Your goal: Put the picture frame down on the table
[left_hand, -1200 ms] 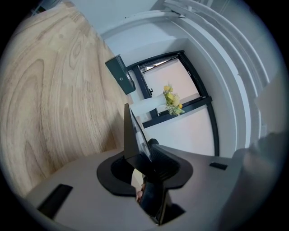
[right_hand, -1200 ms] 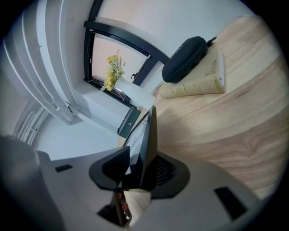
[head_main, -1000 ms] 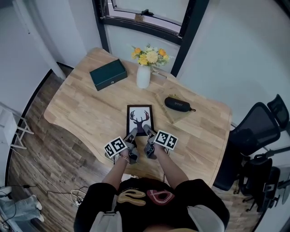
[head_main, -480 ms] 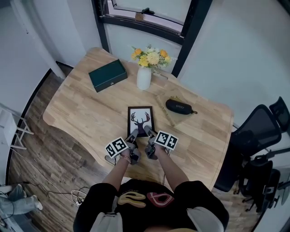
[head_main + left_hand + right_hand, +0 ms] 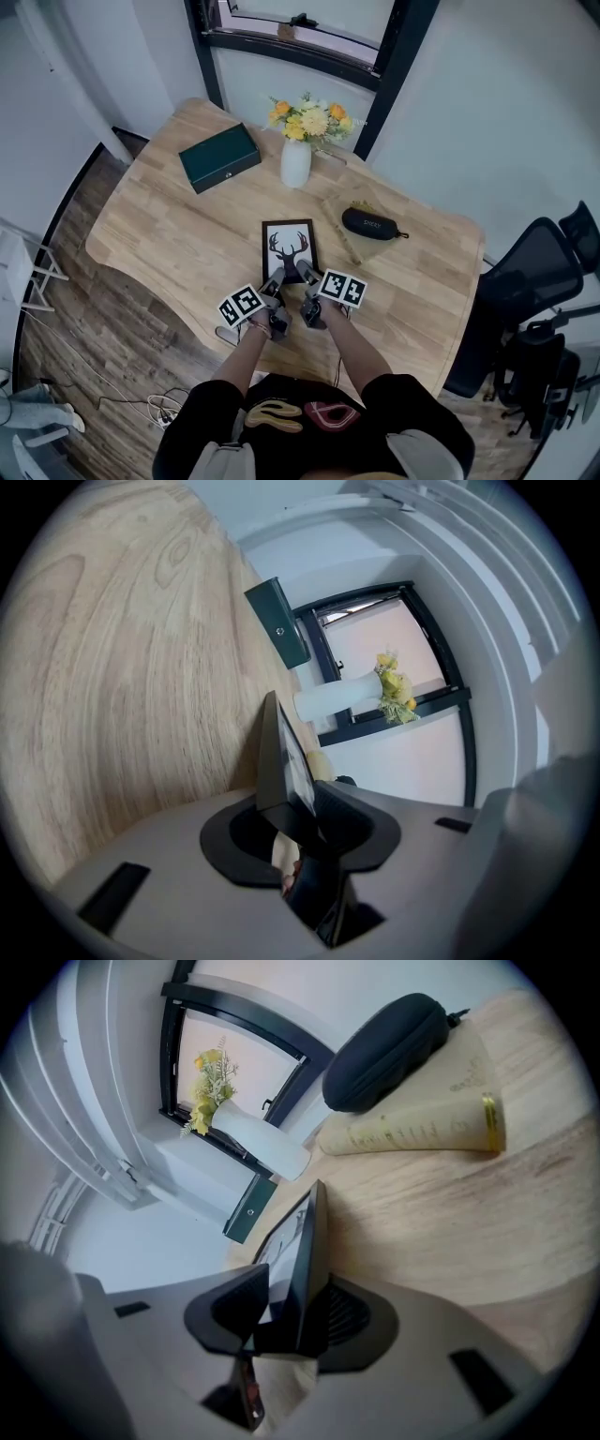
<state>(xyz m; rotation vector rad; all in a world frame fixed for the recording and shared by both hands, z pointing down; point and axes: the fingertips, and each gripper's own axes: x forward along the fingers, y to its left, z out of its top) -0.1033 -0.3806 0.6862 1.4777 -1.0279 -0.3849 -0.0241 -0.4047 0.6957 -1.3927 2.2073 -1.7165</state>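
Fingers point(image 5: 361, 822) of left gripper point(image 5: 277, 277) clamped on picture frame point(image 5: 290, 246) near edge, right gripper point(image 5: 303, 271) pinching it likewise, table point(image 5: 169, 225) beneath

In the head view the frame's point(image 5: 290, 249) near edge is hidden under the left tongs point(image 5: 277, 276) and right tongs point(image 5: 303, 269), both clamped on it. Whether its far edge touches the table point(image 5: 178, 234) cannot be told. The print on the case point(image 5: 373, 224) near the table's right edge is too small to read. The picture's right edge cuts the chair point(image 5: 525, 281).
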